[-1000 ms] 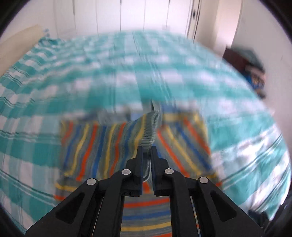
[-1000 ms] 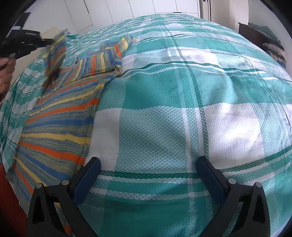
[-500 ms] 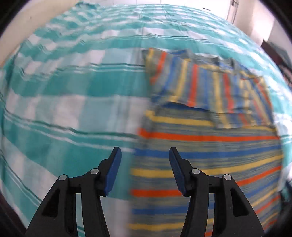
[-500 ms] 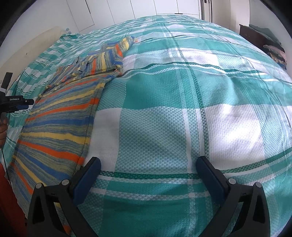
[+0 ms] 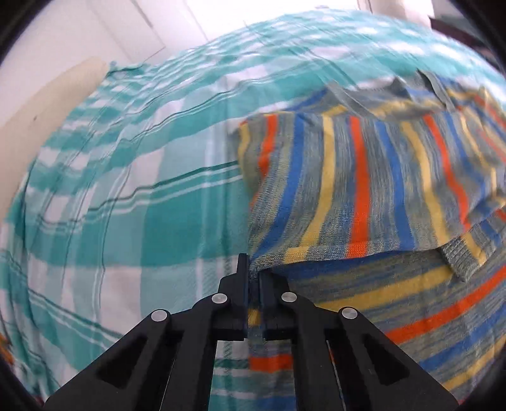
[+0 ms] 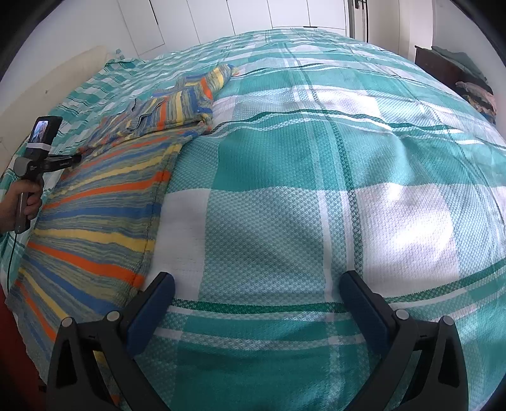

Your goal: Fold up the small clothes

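Note:
A striped knit garment in grey, blue, yellow and orange lies on the teal checked bedspread, its upper part folded over the lower part. My left gripper is shut on the garment's left edge at the fold. In the right wrist view the garment lies at the left of the bed, and the left gripper pinches its far edge. My right gripper is open and empty, low over the bedspread just right of the garment.
White wardrobe doors stand beyond the bed. A dark chest with piled clothes stands at the far right. A cream headboard runs along the left.
One second ago my left gripper held a raised sleeve. It let go, opened over the garment's left edge, and is now shut on that edge. The right gripper has not moved.

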Demonstrator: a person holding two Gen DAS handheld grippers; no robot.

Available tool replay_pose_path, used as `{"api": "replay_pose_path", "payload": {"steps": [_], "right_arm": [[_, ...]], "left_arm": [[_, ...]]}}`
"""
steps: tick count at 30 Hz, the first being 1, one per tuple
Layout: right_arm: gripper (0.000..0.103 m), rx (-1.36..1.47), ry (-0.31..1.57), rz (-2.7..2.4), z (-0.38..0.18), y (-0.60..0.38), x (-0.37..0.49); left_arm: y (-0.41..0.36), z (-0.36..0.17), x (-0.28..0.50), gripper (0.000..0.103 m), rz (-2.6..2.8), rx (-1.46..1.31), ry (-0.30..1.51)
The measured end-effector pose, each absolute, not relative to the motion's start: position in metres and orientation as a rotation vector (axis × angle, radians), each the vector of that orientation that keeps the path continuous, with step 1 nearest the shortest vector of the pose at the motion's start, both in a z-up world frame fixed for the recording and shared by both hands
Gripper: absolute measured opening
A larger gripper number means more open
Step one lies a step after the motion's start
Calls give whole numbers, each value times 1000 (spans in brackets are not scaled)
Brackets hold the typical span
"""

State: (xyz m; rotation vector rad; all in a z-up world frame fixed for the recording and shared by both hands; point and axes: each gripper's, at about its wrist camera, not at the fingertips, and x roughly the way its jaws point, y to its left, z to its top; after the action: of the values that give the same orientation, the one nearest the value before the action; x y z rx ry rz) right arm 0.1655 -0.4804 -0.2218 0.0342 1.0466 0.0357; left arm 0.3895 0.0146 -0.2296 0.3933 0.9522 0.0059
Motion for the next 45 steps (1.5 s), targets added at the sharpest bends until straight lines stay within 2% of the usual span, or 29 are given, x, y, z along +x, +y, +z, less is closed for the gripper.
{"api": "replay_pose_path", "payload": {"steps": [5,9,11,13,15,16,23,26,31,35,38,41,43,45], "right_arm": [[103,29,1043,34,-223,-480,167],[103,29,1042,35,-223,-480,167],[103,29,1040,36,-223,-480,167],[103,29,1041,36,-223,-480,167],[103,30,1041,36,-223,-480,167],[103,30,1043,37,-223,-480,167],[101,25,1104,34,-211,-478,168],[92,10,1066,47,-180,-465,157],[90,-49,1034,336,-136,-391,122],[89,-104,1149,461,-163,-343,99],[81,-120,1329,389,-214,-346,88],[80,-141,1271,353,-208,-350,73],[80,-169,1274,334,-208,-348,68],[80,-176,1269,333,-209,-349,68]], "left_arm": [[3,-245,375,5,-13,509,943],[0,-249,370,8,12,501,962],[10,-244,368,17,14,456,978],[20,-235,359,40,31,411,995],[35,-223,350,54,48,360,1008],[42,-218,343,59,56,346,1011],[74,-181,259,59,46,256,1014],[65,-166,218,63,-9,237,990],[22,-164,149,65,-182,183,1024],[-11,-201,116,65,-239,257,1127],[0,-222,101,66,-202,251,1179],[15,-216,93,66,-168,242,1187],[23,-220,91,73,-130,241,1199],[35,-224,92,73,-124,173,1225]]}}
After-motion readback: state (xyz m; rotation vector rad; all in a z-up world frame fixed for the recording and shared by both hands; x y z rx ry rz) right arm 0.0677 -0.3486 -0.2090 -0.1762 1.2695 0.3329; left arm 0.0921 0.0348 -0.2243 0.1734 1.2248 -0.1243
